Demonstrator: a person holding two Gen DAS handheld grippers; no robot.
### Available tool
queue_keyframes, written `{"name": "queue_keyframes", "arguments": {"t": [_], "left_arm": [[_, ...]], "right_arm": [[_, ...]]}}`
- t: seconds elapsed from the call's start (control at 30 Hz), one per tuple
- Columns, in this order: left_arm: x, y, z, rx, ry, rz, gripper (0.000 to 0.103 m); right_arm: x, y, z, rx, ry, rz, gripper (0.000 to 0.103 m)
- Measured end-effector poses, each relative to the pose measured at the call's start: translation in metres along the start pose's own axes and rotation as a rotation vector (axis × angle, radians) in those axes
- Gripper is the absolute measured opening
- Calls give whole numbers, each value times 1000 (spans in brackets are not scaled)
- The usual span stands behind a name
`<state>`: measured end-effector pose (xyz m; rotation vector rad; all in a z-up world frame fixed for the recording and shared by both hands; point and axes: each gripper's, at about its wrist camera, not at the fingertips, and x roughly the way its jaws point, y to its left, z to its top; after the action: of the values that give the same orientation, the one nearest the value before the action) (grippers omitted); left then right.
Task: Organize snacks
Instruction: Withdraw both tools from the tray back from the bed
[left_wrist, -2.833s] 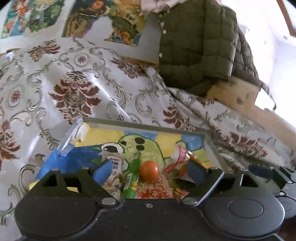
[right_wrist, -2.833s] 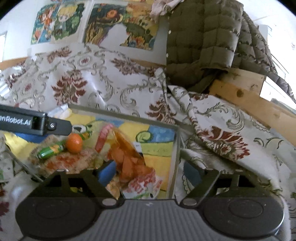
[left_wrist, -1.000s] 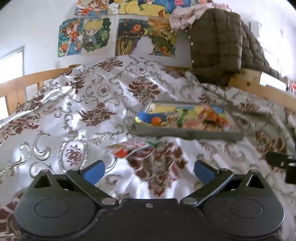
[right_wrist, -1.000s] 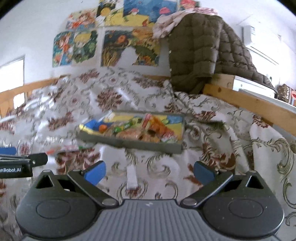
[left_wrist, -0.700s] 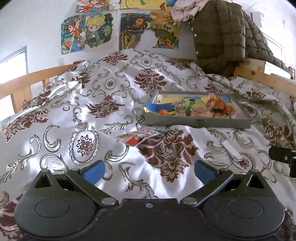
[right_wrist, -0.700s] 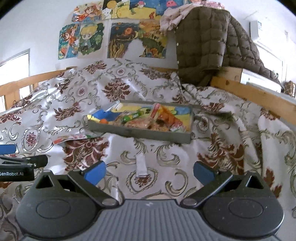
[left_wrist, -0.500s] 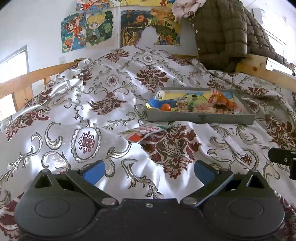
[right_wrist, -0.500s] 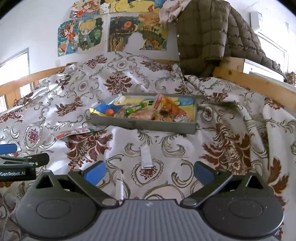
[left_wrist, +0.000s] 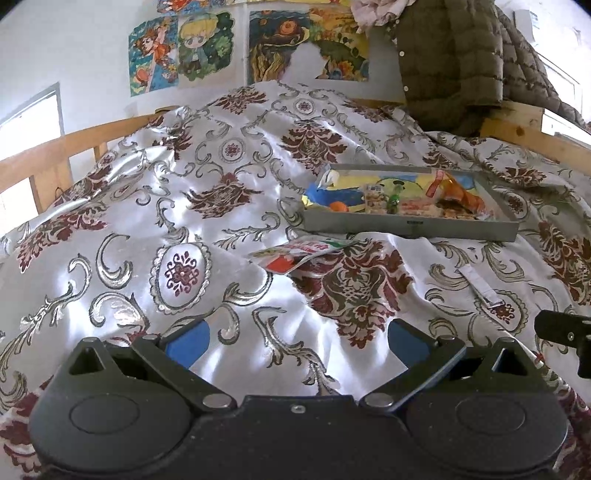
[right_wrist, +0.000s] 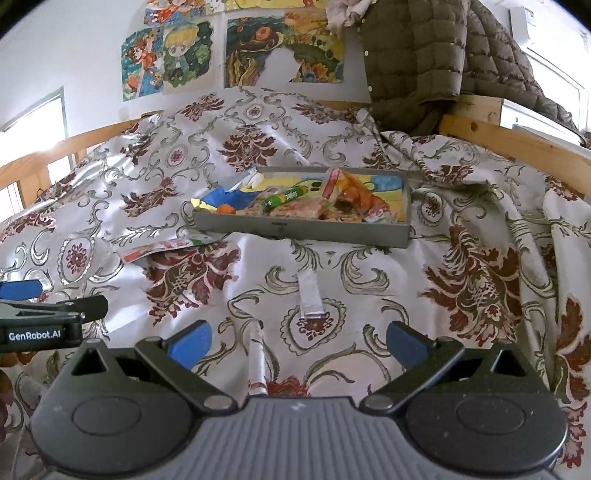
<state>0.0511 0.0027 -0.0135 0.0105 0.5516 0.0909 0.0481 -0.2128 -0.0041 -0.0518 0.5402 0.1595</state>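
A grey tray holding several snacks sits on the patterned bedspread, far ahead of both grippers; it also shows in the right wrist view. A red-and-white snack packet lies on the cover in front of the tray's left end, also seen from the right wrist. Two thin white stick packets lie on the cover nearer my right gripper. My left gripper is open and empty. My right gripper is open and empty, just behind the nearer stick.
A green quilted jacket hangs over the wooden bed rail at the back right. Posters cover the wall. A wooden rail runs along the left. The left gripper's side shows at the right wrist view's left edge.
Both grippers have pulled back from the tray, which now looks smaller and farther. The snack packet and the stick packets on the cover have come into view. Both stay open.
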Motion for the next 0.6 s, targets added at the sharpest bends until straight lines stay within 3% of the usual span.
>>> {"name": "queue_keyframes", "arguments": {"t": [0.6], "left_arm": [[13,8,5,-2,11,20,102]], "right_arm": [[13,9,-1,-1,20,56,103]]}}
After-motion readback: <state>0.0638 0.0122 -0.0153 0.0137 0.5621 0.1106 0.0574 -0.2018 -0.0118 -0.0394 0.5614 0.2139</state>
